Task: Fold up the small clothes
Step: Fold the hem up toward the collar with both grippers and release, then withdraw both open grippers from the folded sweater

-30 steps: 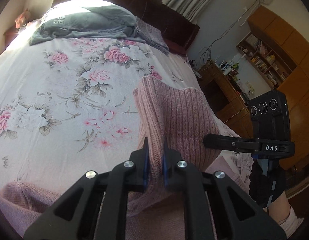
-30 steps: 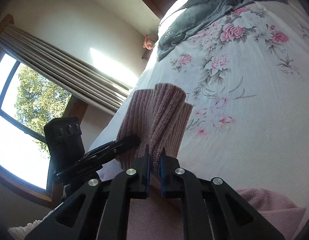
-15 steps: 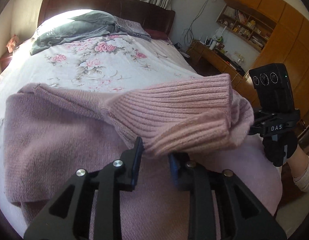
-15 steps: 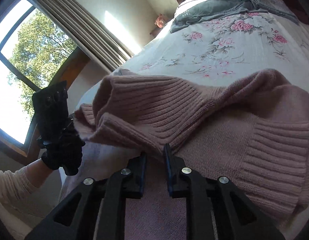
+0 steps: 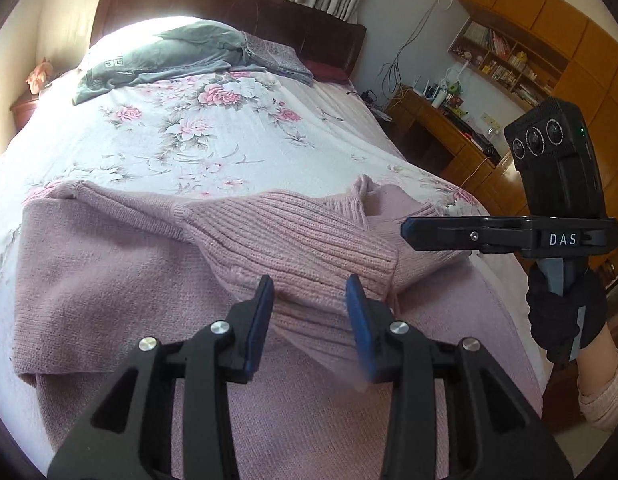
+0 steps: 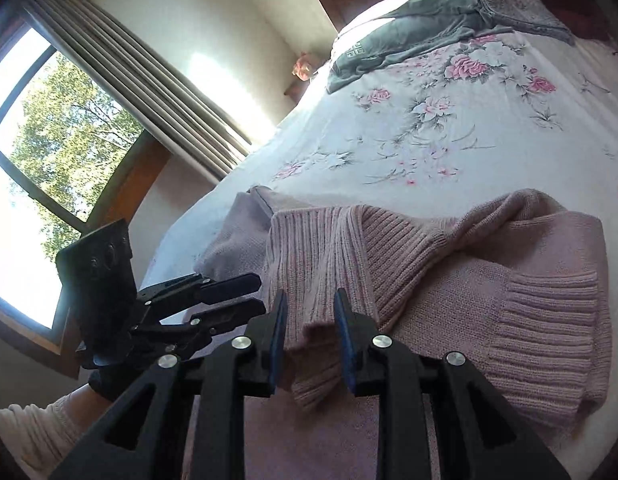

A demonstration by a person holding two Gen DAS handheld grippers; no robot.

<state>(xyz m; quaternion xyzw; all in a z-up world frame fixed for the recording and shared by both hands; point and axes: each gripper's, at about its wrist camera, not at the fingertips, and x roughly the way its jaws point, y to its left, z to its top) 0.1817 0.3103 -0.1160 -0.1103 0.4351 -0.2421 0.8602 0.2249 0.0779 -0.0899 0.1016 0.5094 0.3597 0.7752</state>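
A pink knitted sweater (image 5: pixel 109 280) lies flat on the floral bedsheet (image 5: pixel 189 140) at the near end of the bed. Its ribbed sleeve cuffs (image 5: pixel 309 248) are folded across the body. My left gripper (image 5: pixel 311 314) is open, and a cuff lies loose between its blue pads without being clamped. In the right wrist view my right gripper (image 6: pixel 309 330) is also open around the ribbed cuff ends (image 6: pixel 321 248), with the sweater (image 6: pixel 549 248) spread behind. The right gripper (image 5: pixel 407 234) hovers over the sweater's right side in a gloved hand. The left gripper (image 6: pixel 259 293) shows open at the left.
Grey clothing (image 5: pixel 161 60) lies at the head of the bed under a dark headboard (image 5: pixel 229 4). A wooden desk (image 5: pixel 441 120) and shelves stand right of the bed. A curtained window (image 6: pixel 29 140) is on the other side. A sleeve and gloved hand (image 5: pixel 561 320) hold the right gripper.
Both grippers held the raised sleeve cuffs shut a second ago. They brought the cuffs down onto the sweater's body and have opened, letting the cuffs go.
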